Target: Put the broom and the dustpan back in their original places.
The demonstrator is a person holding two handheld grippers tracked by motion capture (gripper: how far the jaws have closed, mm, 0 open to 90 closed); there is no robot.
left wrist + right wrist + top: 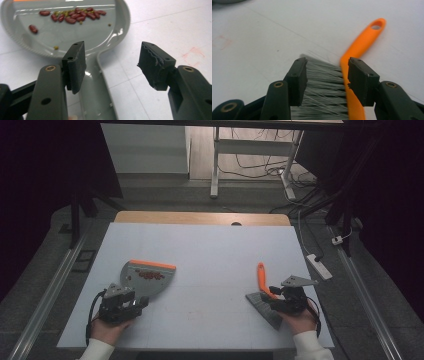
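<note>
Lying on the white desk (200, 250), dustpan (145, 277) of red beans (75, 15) beneath spread left claw (113, 67); brush (352, 75) between spread right claw (327, 80) jaws.

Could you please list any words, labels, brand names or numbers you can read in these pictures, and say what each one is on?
None can be read: the grey plastic dustpan holding red beans, the orange-handled brush with grey bristles, the white table and both grippers' black fingers carry no legible print.
</note>
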